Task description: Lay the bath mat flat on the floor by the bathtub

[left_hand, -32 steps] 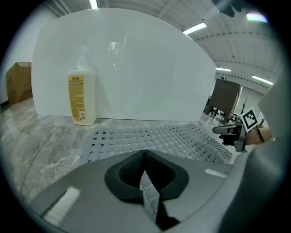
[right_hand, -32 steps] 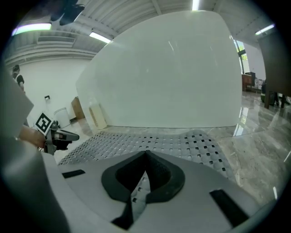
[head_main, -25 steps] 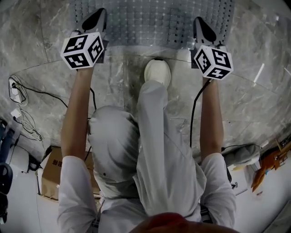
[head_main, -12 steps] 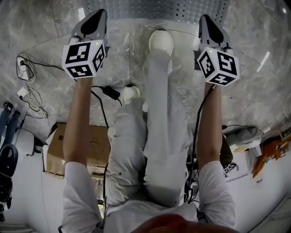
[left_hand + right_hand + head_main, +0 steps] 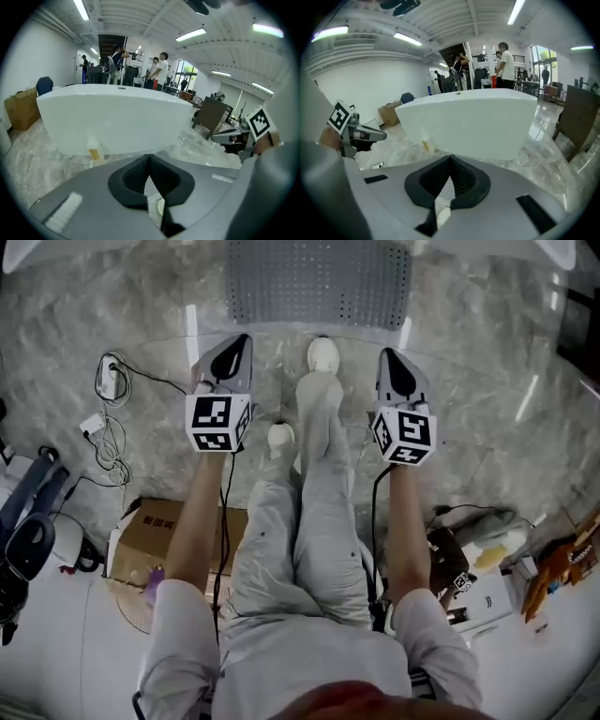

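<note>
Grey marbled floor (image 5: 487, 362) fills the head view, glossy and veined. One white tub (image 5: 112, 117) stands on it, long and smooth-sided. One mat (image 5: 319, 282) lies flat on the floor just in front of the tub, its far edge towards the tub's base. The mat is grey and rectangular, with straight edges, no folds, and a regular grid of small holes over its whole face. One person stands just short of the mat's near edge, two white shoes (image 5: 322, 354) on bare floor. One cardboard box (image 5: 155, 540) sits at the person's left, and loose white cables (image 5: 112, 427) lie beyond it.

Two grippers are held out, one on each side of the legs, both near the mat's near edge but off it. The left gripper (image 5: 239, 345) has its jaws closed together with nothing between them. The right gripper (image 5: 388, 358) is likewise closed and empty. Each carries one marker cube (image 5: 217, 422).
</note>
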`<action>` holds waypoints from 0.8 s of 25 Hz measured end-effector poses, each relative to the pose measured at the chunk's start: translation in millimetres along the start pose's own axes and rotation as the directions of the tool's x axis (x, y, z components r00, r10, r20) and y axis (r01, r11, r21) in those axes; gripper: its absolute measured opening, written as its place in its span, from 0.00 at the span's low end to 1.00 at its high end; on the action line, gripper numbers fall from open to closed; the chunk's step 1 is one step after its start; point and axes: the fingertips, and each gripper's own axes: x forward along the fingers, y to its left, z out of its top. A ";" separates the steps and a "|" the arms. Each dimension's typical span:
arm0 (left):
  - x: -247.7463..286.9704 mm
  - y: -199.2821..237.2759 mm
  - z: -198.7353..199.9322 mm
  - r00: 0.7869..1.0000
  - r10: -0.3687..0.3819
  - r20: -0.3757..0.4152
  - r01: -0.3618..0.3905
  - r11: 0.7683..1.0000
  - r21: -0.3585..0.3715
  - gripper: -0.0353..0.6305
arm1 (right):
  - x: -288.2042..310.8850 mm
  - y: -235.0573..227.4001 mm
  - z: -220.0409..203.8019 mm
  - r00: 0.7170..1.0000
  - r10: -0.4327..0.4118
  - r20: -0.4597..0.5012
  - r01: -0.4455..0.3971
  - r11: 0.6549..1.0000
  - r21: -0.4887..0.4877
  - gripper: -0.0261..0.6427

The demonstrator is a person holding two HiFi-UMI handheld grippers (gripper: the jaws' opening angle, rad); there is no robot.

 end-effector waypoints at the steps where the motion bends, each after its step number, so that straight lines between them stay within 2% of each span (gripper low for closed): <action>1: -17.4 -6.7 22.2 1.000 -0.004 0.019 0.004 1.000 0.002 0.05 | -15.5 6.3 21.1 1.000 0.001 0.017 -0.001 1.000 0.004 0.04; 5: -100.1 -36.2 98.6 0.997 -0.020 0.069 0.019 1.000 0.018 0.05 | -86.9 44.5 103.2 0.997 0.032 0.070 -0.033 0.999 0.010 0.04; 9: -191.2 -55.2 160.9 0.994 -0.011 0.113 0.005 0.998 0.057 0.05 | -165.5 93.1 181.7 0.990 0.075 0.123 -0.070 0.997 -0.043 0.04; 12: -238.9 -63.5 204.1 0.987 -0.020 0.161 0.005 0.996 0.091 0.05 | -204.7 116.0 236.1 0.981 0.117 0.155 -0.106 0.991 -0.079 0.04; 16: -297.1 -79.3 247.6 0.978 -0.021 0.209 -0.005 0.992 0.123 0.05 | -257.5 133.8 295.5 0.962 0.141 0.233 -0.107 0.982 -0.155 0.04; 20: -338.6 -91.8 278.1 0.960 -0.006 0.281 -0.035 0.989 0.142 0.05 | -306.9 146.4 338.3 0.927 0.166 0.335 -0.095 0.971 -0.220 0.04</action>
